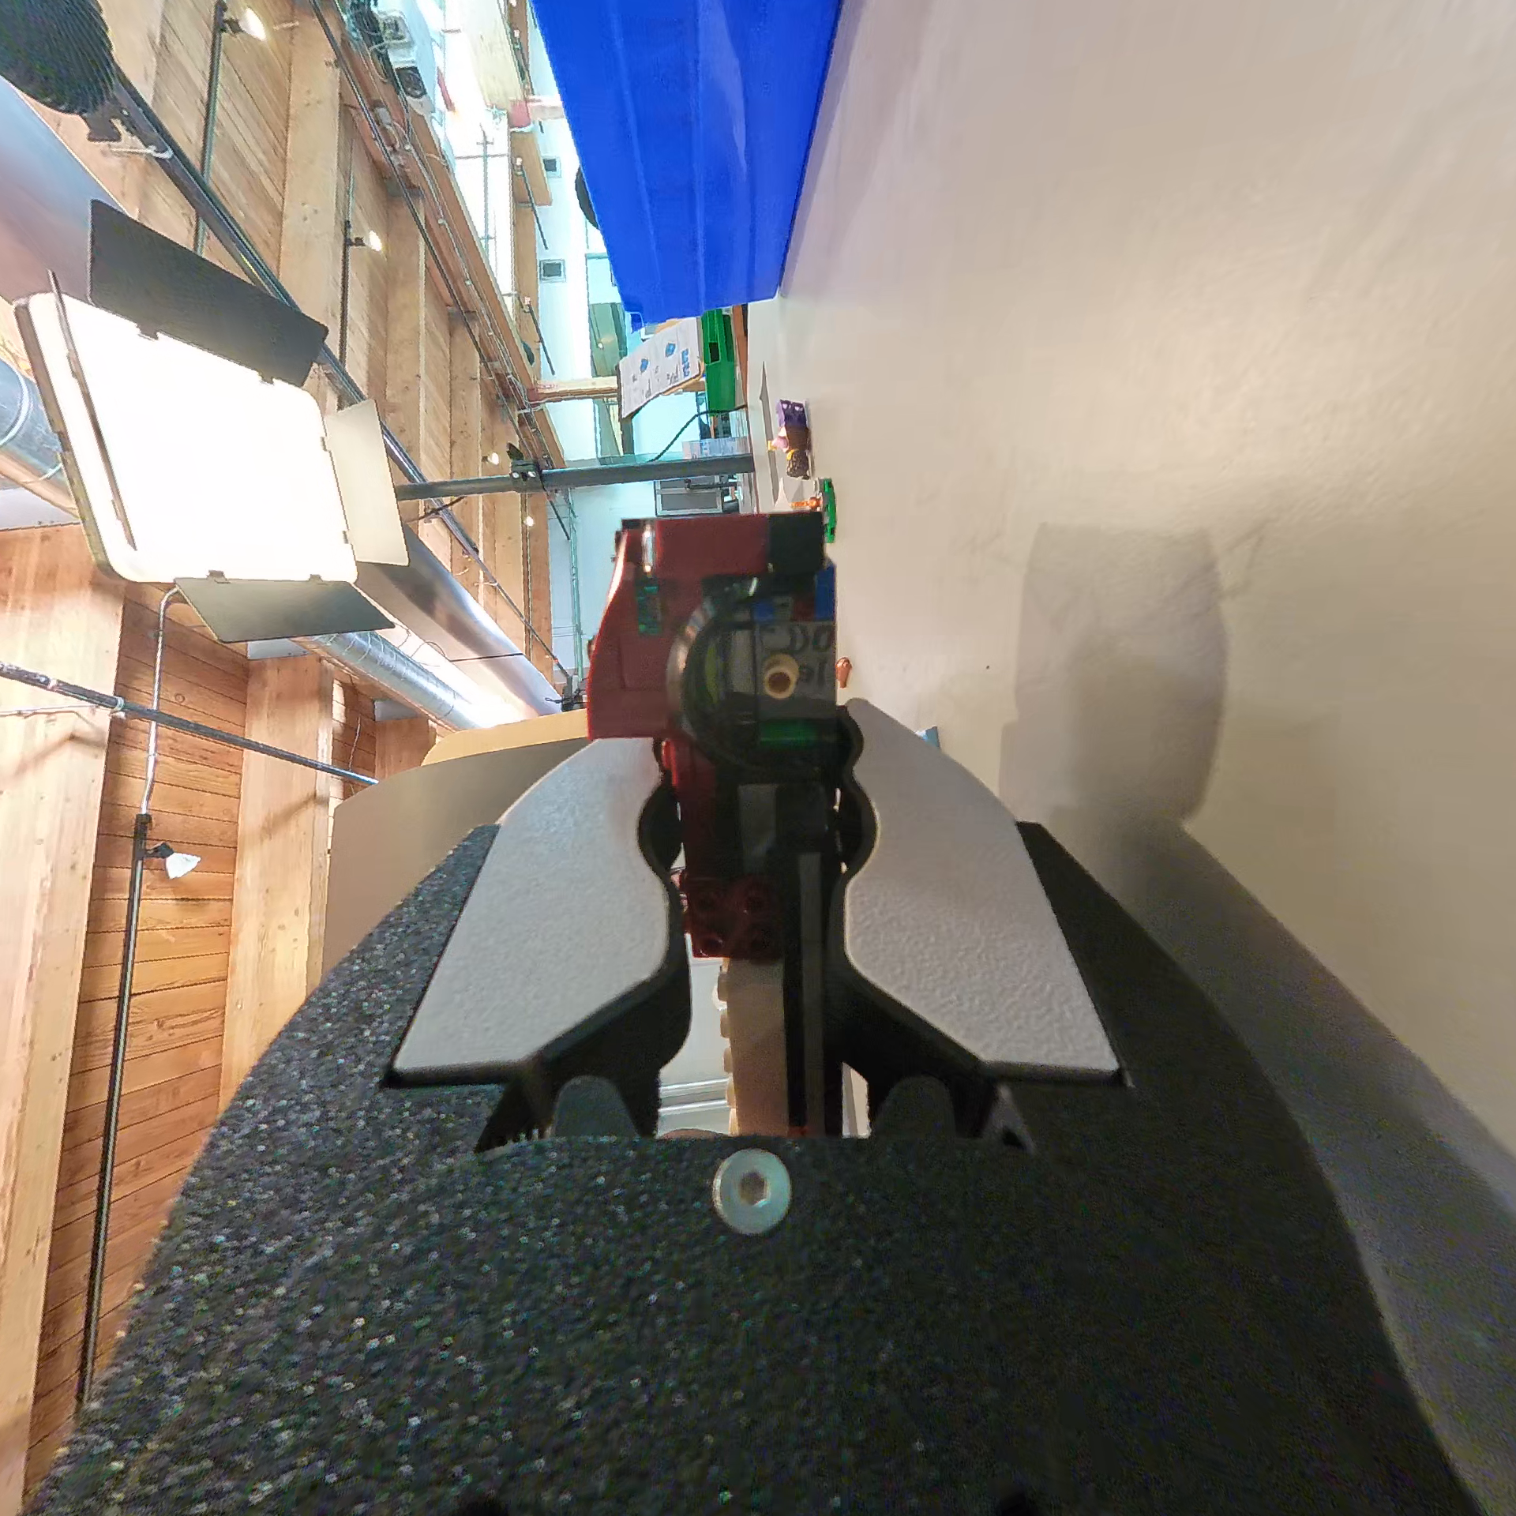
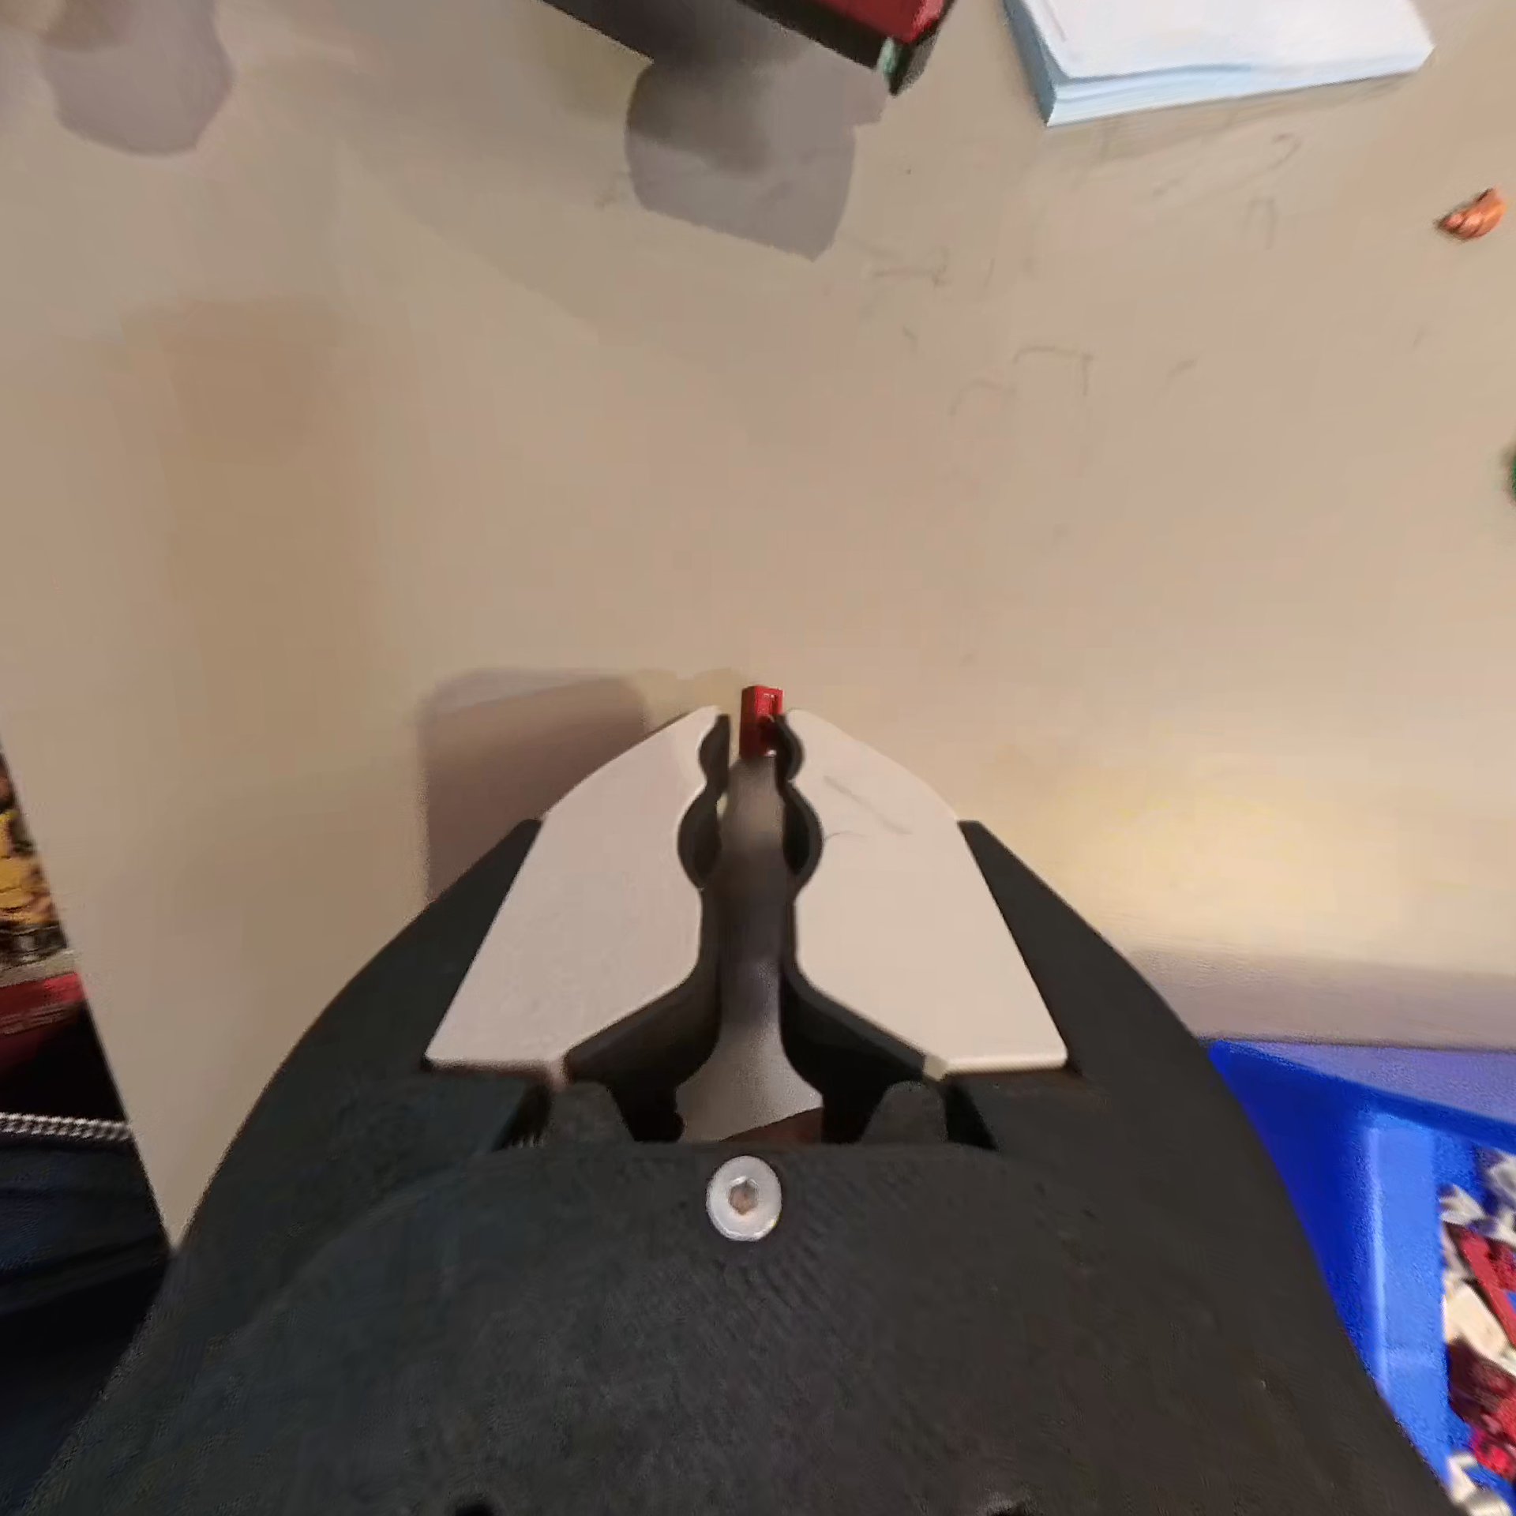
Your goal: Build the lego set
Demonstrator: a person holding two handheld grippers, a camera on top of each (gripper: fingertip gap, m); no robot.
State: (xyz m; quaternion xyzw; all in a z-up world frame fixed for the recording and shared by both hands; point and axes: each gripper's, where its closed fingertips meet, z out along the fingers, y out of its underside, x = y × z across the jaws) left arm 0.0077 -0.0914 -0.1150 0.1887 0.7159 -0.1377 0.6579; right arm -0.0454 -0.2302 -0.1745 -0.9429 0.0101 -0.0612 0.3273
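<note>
Left tool clenched on a dark-red brick model, its lower part hidden between the fingers; right tool pinching a small red brick, half-concealed, above the beige tabletop.

The left wrist view is rolled sideways: it looks along its own fingers, low over the beige tabletop that fills its right side, toward a wooden wall and a studio light panel. The right wrist view looks steeply down on the same tabletop from close. Both views show a small copper-coloured piece and a blue bin.
</note>
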